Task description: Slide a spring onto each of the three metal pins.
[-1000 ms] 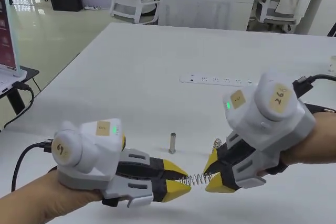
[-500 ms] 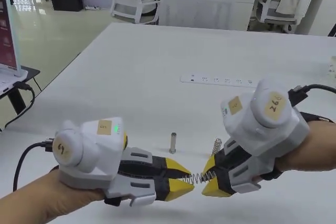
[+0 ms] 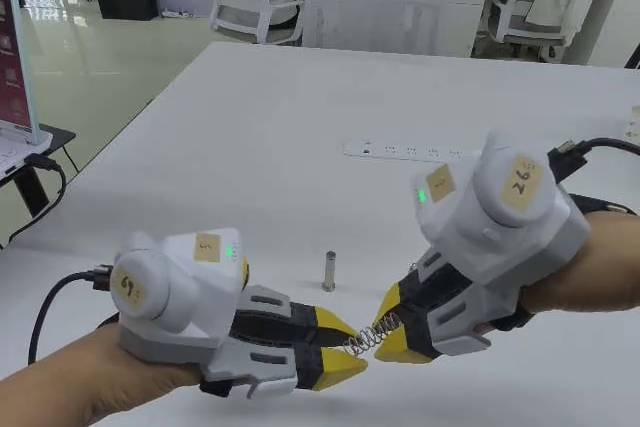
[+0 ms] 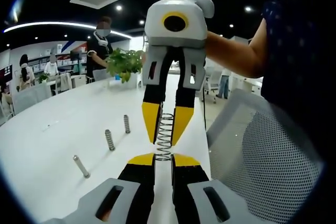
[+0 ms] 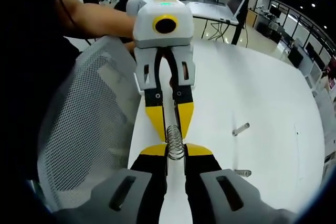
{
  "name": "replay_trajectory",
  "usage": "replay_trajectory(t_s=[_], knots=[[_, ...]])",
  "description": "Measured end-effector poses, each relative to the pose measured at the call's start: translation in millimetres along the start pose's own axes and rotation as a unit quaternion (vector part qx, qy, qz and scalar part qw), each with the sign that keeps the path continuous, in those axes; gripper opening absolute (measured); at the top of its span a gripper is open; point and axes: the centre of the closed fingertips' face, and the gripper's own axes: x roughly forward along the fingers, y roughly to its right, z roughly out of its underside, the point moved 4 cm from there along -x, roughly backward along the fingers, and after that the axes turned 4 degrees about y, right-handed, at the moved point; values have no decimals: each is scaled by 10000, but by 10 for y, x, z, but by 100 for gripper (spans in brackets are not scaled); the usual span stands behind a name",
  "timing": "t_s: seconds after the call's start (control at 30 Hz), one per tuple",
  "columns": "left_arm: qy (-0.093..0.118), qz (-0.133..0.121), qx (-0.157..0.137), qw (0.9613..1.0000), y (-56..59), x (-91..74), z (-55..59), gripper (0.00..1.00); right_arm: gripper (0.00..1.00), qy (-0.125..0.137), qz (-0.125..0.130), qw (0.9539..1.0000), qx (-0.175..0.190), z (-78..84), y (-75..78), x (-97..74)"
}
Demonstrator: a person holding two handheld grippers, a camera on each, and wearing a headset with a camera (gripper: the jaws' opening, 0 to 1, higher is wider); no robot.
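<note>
Holds the left gripper (image 3: pixel 350 349) and right gripper (image 3: pixel 386 329) nose to nose, low over the work; has both pairs of jaws pinched on opposite ends of one spring (image 3: pixel 365 337), probably to steady and straighten it (or pass it across) before threading; hangs it in the air, just short of the bare pin (image 3: pixel 328 272); shows two sprung pins (image 4: pixel 109 139) standing beyond in the left gripper view, so likely down to the last one. Works on a plain white table (image 3: pixel 250 147); backs onto an open office with mesh chairs (image 3: pixel 370 22); has a power strip (image 3: pixel 410 153) lying further up the tabletop.
</note>
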Motion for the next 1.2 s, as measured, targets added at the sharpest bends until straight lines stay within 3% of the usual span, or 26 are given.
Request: replay_trajectory(t_s=[0.27, 0.8, 1.2], knots=[[-27, 14, 19, 10000, 1, 13, 16, 3, 9, 66, -60, 9999, -73, -94, -29, 13], [-42, 39, -75, 10000, 3, 32, 43, 3, 9, -104, -201, 9996, -187, -144, -31, 46], [32, -50, -203, 9998, -25, 13, 34, 15, 9, -262, -149, 9993, -236, -128, 24, 17]])
